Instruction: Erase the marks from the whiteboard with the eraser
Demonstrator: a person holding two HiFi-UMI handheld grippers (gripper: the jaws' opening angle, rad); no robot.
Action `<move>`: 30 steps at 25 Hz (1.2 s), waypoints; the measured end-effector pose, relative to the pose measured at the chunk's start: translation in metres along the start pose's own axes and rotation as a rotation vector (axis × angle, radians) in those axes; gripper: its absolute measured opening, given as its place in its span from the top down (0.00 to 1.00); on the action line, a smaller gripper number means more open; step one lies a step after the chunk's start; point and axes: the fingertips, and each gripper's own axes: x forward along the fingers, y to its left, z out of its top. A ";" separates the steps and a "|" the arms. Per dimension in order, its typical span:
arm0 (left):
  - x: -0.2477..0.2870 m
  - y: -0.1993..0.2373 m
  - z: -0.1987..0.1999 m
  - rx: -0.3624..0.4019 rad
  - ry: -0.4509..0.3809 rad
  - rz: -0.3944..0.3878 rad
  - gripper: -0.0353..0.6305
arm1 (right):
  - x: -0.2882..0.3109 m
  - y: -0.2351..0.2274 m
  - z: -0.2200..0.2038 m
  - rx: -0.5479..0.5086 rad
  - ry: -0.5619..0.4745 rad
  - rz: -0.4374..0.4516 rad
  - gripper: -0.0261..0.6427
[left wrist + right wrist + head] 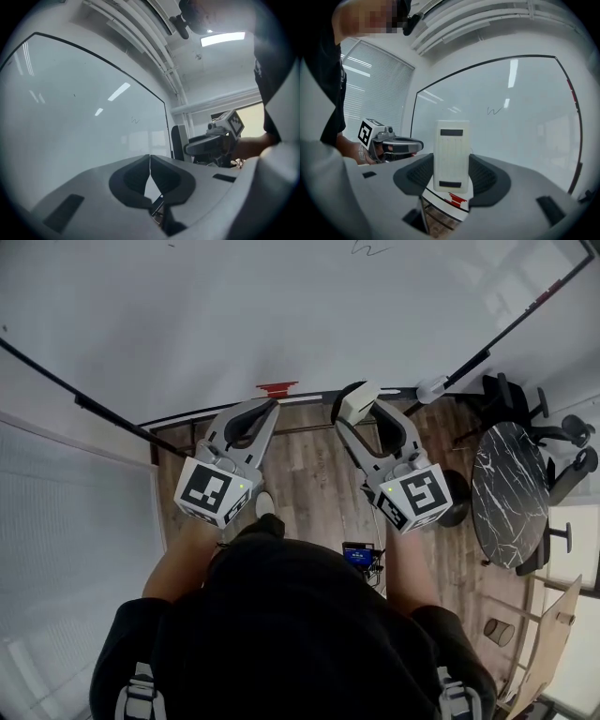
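A large whiteboard (pixel 234 315) fills the wall ahead, with one small dark squiggle (pixel 369 248) near its top; the same squiggle (pixel 494 111) shows in the right gripper view and the squiggle (pixel 135 120) faintly in the left gripper view. My right gripper (pixel 361 409) is shut on a white eraser (pixel 357 401), which stands upright between the jaws as the eraser (pixel 451 155), short of the board. My left gripper (pixel 262 413) is shut and empty, its jaws meeting at the tips (pixel 150 157), also held just in front of the board's lower edge.
A red object (pixel 277 388) lies on the board's bottom ledge between the grippers. A round marble table (pixel 511 493) with black chairs (pixel 562 432) stands to the right on the wood floor. Window blinds (pixel 66 521) are on the left.
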 end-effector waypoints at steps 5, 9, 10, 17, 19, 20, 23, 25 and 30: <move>0.027 0.040 0.011 0.011 -0.025 -0.035 0.94 | 0.035 -0.027 0.018 0.019 0.020 -0.076 0.61; 0.050 0.070 0.015 0.009 -0.040 -0.068 0.94 | 0.061 -0.048 0.028 0.015 0.035 -0.151 0.61; 0.055 0.076 0.016 0.011 -0.044 -0.079 0.94 | 0.066 -0.053 0.031 0.017 0.036 -0.173 0.62; 0.088 0.103 0.026 0.027 -0.069 -0.162 0.94 | 0.091 -0.100 0.053 -0.007 0.027 -0.336 0.62; 0.093 0.110 0.026 0.013 -0.074 -0.189 0.94 | 0.099 -0.105 0.058 -0.014 0.024 -0.371 0.62; 0.096 0.112 0.027 0.006 -0.076 -0.204 0.94 | 0.103 -0.107 0.062 -0.022 0.022 -0.387 0.62; 0.108 0.112 0.032 -0.012 -0.080 -0.245 0.94 | 0.110 -0.118 0.077 -0.048 0.012 -0.427 0.62; 0.114 0.110 0.035 -0.012 -0.086 -0.258 0.94 | 0.114 -0.125 0.083 -0.054 0.014 -0.441 0.62; 0.123 0.113 0.040 -0.009 -0.103 -0.262 0.94 | 0.138 -0.139 0.104 -0.086 0.012 -0.435 0.62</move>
